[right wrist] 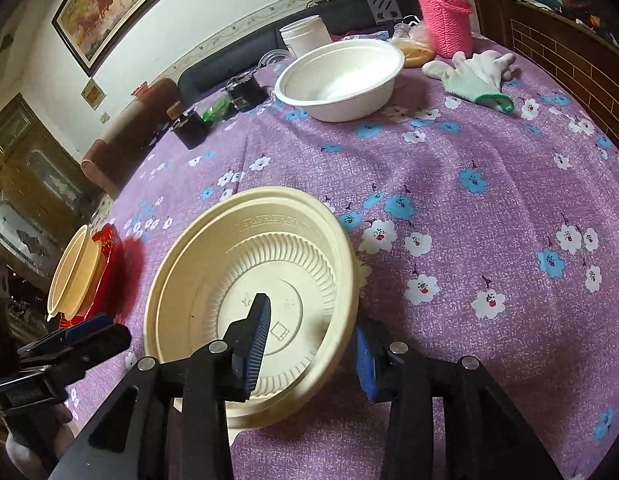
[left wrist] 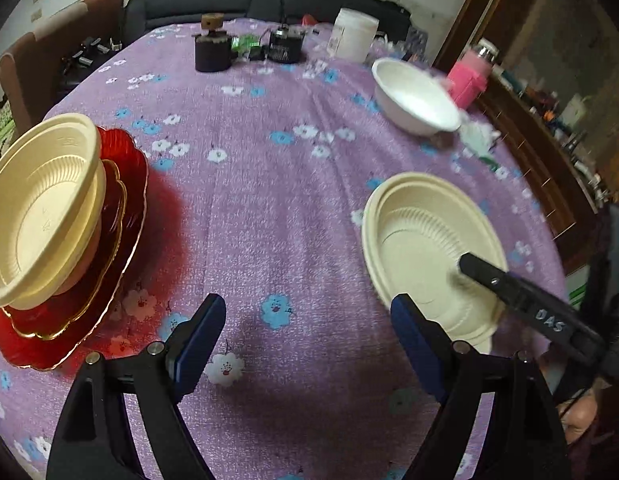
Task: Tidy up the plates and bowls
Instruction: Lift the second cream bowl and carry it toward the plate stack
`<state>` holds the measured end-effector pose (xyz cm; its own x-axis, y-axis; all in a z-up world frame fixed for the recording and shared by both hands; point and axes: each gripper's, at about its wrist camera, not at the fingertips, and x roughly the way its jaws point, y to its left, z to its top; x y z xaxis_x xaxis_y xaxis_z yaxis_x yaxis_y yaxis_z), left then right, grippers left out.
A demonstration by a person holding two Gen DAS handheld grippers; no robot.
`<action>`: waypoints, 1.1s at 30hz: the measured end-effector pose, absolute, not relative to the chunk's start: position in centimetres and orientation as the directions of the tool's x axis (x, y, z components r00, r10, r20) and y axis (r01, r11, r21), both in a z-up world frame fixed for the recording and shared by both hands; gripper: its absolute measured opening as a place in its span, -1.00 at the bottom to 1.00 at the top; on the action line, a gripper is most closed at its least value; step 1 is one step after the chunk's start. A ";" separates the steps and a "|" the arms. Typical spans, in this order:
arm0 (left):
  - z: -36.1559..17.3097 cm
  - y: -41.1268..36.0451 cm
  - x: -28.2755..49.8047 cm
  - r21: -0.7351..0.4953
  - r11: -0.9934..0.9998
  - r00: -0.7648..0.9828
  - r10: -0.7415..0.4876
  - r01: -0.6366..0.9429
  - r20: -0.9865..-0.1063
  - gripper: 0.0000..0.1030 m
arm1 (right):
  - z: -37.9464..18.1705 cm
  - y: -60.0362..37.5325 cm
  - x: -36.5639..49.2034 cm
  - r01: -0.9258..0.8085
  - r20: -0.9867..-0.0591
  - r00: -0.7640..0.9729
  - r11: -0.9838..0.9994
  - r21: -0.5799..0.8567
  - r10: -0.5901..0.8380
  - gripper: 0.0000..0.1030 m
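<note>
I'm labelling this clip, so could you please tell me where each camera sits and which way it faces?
Left wrist: on the left gripper, open over the purple tablecloth, facing the far sofa; its own fingers show.
Right wrist: on the right gripper, straddling the cream plate rim; its fingers and a hand show.
Shared: cream plate, white bowl, red plate stack.

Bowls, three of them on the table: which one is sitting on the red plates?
The cream bowl at the table's left edge, atop the red plates. The other cream bowl sits between the right gripper fingers; the white bowl stands far back.
</note>
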<state>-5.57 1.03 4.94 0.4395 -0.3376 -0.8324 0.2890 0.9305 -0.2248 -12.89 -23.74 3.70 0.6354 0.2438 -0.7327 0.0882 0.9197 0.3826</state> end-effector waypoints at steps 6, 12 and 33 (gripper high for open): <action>4.4 -0.1 -4.3 -0.266 0.922 0.396 -0.364 0.282 -0.843 0.63 | 3.8 -23.2 -13.5 0.080 -0.733 0.632 0.919 0.386 0.252 -0.19; 2.9 -2.6 -2.7 -0.252 0.923 0.363 -0.350 0.292 -0.863 0.63 | 3.7 -23.4 -13.9 0.097 -0.742 0.628 0.923 0.374 0.235 -0.19; 3.4 -2.6 -5.2 -0.223 0.903 0.363 -0.360 0.368 -0.859 -0.36 | 4.3 -20.6 -14.9 0.023 -0.713 0.639 0.919 0.393 0.289 -0.70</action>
